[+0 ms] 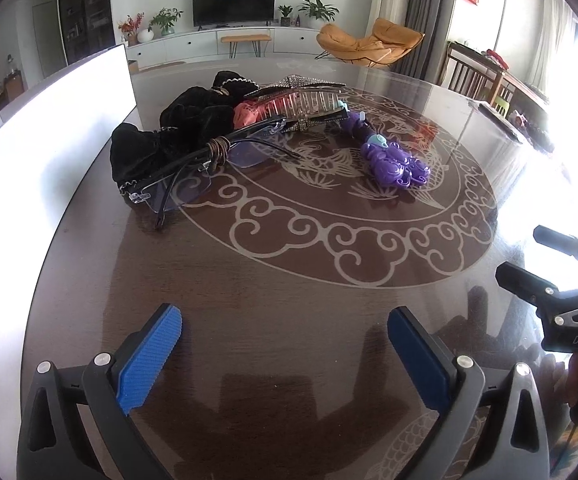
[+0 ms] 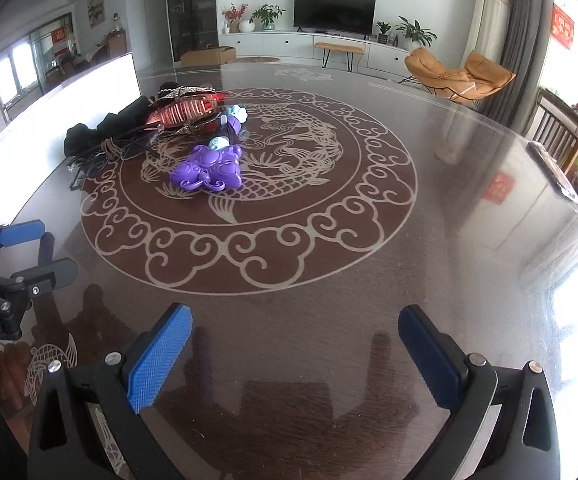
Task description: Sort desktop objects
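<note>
A pile of small objects lies at the far left of the dark round table [image 1: 289, 280]: black velvet scrunchies [image 1: 161, 140], glasses [image 1: 193, 172] with a brown hair tie [image 1: 219, 148] around them, a clear comb-shaped hair claw [image 1: 301, 100], and a purple toy [image 1: 393, 160]. The toy [image 2: 209, 168], the claw [image 2: 185, 110] and the scrunchies [image 2: 105, 128] also show in the right wrist view. My left gripper [image 1: 285, 324] is open and empty, well short of the pile. My right gripper [image 2: 295, 328] is open and empty over bare table; it also shows in the left wrist view [image 1: 521, 254].
A white box [image 1: 49, 128] runs along the table's left edge, beside the pile. The table carries a pale dragon-and-cloud pattern [image 2: 249, 184]. Wooden chairs [image 2: 561, 140] stand at the right. An orange lounge chair [image 1: 369, 42] and a TV stand behind the table.
</note>
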{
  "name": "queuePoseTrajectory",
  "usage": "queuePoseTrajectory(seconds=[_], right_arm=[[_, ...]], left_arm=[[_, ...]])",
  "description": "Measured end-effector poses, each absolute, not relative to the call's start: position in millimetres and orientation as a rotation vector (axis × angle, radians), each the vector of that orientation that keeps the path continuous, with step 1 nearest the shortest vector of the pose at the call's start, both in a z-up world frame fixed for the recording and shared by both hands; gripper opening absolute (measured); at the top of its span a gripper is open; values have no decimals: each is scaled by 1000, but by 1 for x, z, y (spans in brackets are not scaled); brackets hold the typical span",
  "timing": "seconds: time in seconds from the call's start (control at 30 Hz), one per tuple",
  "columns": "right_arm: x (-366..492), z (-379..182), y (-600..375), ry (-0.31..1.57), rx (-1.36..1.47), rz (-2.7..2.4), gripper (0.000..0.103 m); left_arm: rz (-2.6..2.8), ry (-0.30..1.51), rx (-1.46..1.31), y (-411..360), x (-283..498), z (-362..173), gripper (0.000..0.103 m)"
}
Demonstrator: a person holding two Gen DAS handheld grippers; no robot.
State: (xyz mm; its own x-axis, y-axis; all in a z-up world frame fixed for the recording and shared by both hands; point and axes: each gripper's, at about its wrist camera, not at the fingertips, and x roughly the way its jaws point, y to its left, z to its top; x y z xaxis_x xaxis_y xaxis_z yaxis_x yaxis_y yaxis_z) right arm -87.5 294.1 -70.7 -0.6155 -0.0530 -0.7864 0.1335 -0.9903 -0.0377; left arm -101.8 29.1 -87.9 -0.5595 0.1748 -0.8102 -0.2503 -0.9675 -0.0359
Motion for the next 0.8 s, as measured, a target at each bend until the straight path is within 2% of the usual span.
queuePoseTrajectory(seconds=[0.07, 0.33, 0.6, 0.8], right_arm=[[-88, -71, 296, 128, 1330, -2743, 103], [-89, -71, 296, 132, 1362, -2767, 103], [-94, -75, 308, 18, 1420, -2741, 103], [-93, -75, 307, 23, 1424, -2743, 103]], left_arm=[[2586, 180, -1332, 36, -100, -88, 103], [2582, 172, -1332, 33, -101, -89, 103], [2582, 172, -1332, 34, -101, -89, 103], [2582, 172, -1332, 33, -102, -89, 103]])
